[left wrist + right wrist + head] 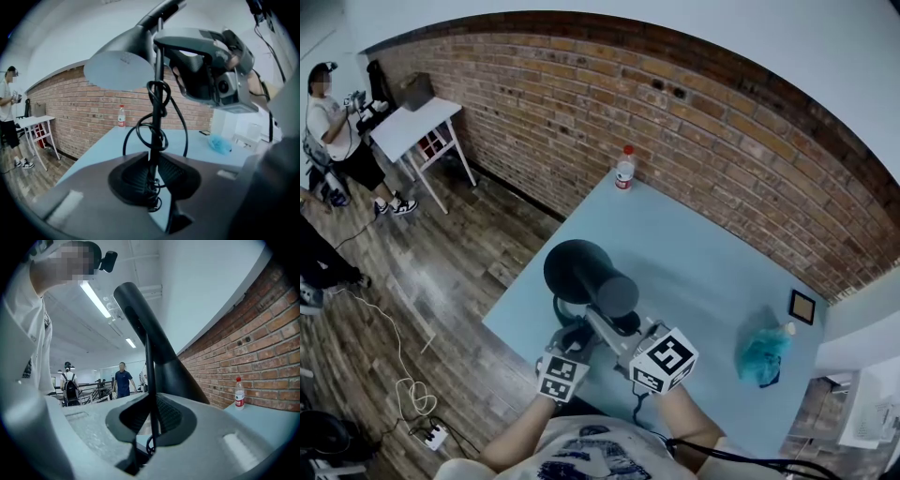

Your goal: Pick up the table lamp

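Note:
The black table lamp [579, 270] hangs over the near edge of the light-blue table [703, 253], its round shade toward the far left. My left gripper [574, 336] is shut on the lamp's thin stem [157, 122], where the black cord is wound around it. My right gripper [619, 328] grips the same stem [151, 394] from the other side, its jaws still closing on it. The shade [123, 70] rises above the left gripper [153, 180], with the right gripper's body [211, 70] just behind. Seen from the right gripper [151, 420], the shade [154, 348] leans up and left.
A plastic bottle [624, 169] stands at the table's far corner by the brick wall [722, 131]. A blue-green bag [762, 354] and a small framed square [802, 307] lie at the right. A white side table [412, 127] and a person [337, 131] are far left; a power strip [434, 435] lies on the floor.

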The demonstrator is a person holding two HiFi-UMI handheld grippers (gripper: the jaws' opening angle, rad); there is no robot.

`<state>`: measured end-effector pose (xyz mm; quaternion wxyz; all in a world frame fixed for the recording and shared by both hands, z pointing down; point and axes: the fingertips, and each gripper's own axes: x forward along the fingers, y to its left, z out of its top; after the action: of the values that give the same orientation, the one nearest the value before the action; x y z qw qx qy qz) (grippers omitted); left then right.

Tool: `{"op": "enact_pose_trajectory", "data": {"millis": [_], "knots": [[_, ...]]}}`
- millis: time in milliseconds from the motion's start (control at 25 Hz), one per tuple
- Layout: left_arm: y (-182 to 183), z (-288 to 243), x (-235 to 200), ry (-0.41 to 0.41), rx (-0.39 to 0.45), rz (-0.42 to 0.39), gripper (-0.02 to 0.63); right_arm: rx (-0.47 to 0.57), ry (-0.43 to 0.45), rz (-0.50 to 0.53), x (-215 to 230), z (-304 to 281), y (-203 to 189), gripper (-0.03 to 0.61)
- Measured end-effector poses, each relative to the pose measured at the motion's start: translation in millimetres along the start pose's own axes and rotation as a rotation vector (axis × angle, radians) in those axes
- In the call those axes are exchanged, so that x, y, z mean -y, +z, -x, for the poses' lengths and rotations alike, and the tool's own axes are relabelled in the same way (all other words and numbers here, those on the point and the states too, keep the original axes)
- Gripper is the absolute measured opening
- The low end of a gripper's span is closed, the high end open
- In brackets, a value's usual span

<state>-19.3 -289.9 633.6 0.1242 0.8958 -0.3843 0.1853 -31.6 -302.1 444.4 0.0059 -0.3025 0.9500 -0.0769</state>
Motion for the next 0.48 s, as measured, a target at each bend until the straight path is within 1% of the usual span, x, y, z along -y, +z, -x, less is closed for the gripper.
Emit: {"op": "enact_pose_trajectory", "data": {"millis": [200,480], "knots": [[20,7,3,0.003,0.030,-0.046,0.052,0.032,0.003,0.029,-3,8,21,0.034],[43,14,3,0.016,0.058,-0.078,0.051,0.061,0.003,0.047,-2,16,44,0.033]]}}
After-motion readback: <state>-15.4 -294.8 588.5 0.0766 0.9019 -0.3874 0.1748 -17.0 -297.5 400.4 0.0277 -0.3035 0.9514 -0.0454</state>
